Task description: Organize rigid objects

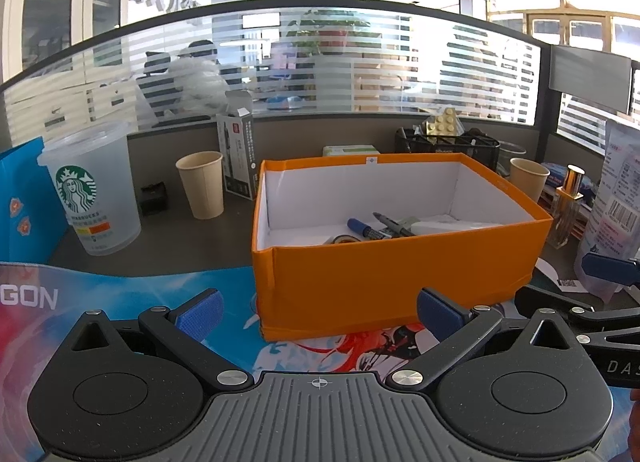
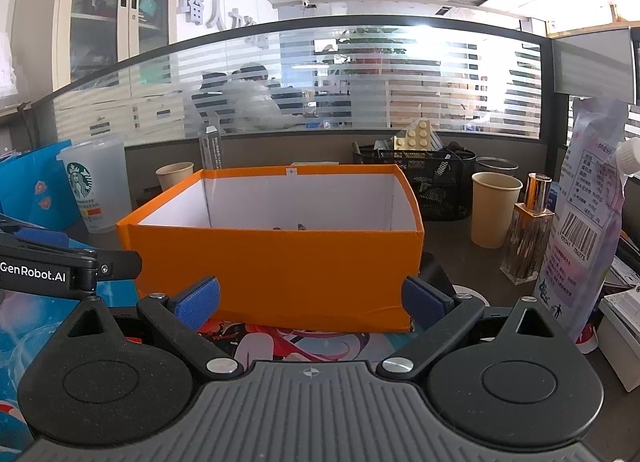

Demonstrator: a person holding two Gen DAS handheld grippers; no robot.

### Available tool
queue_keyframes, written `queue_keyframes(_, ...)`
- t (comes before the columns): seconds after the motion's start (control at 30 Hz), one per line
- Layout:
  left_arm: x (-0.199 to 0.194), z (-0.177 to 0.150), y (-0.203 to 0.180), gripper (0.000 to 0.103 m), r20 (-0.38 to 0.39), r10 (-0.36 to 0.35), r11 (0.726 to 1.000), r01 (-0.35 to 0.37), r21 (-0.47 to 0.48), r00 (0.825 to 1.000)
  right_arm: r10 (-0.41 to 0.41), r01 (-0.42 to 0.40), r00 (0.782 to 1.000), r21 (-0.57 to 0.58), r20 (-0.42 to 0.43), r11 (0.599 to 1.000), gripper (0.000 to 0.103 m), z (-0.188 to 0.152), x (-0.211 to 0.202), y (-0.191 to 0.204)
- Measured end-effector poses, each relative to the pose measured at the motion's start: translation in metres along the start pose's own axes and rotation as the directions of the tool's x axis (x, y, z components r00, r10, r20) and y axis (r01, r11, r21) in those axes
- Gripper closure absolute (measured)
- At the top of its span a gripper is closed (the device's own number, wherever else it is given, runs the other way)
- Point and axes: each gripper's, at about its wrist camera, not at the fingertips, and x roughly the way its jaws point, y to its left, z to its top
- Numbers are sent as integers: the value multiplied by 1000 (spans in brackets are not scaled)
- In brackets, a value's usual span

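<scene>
Right in front of both tongs sits the orange box [image 1: 396,262] on the colorful mat [image 1: 160,302], with pens [image 1: 368,230] lying inside. Left gripper [image 1: 320,318] is spread wide and holds nothing. Right gripper [image 2: 310,302] is spread wide too, empty, near the box wall.

A dark grey desk [image 1: 240,229] is seen, partly covered at the near edge by a printed mat [image 1: 224,286]. An orange box [image 1: 392,274] is set on the mat. On the bare desk are placed a clear plastic cup [image 1: 94,189], two paper cups [image 1: 202,183] [image 2: 494,207], a black mesh basket [image 2: 432,177], a gold-capped bottle [image 2: 528,229] and a printed pouch [image 2: 588,201].
</scene>
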Motion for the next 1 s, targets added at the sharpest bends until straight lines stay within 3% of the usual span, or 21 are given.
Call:
queue_keyframes(0.4, -2, 0, -2, 0, 15, 18, 1000, -18, 22, 1000, -1, 1, 1000, -1, -1, 1000, 5, 1, 0, 0)
queue_keyframes(0.57, -3, 1, -3, 0, 29, 59, 998, -60, 36, 998, -2, 2, 1000, -2, -1, 1000, 5, 1, 0, 1)
queue_keyframes(0.73, 2, 1, 2, 0, 5, 63, 998, -63, 6, 998, -4, 4, 1000, -4, -4, 1000, 5, -1, 0, 0)
queue_keyframes(0.87, -9, -11, 0, 0, 130, 163, 987, -163, -6, 978, -3, 3, 1000, -8, -6, 1000, 5, -3, 0, -1)
queue_keyframes(1.0, -16, -13, 5, 0, 167, 106, 994, -108, 0, 980, -3, 2, 1000, -11, -8, 1000, 5, -4, 1, -1)
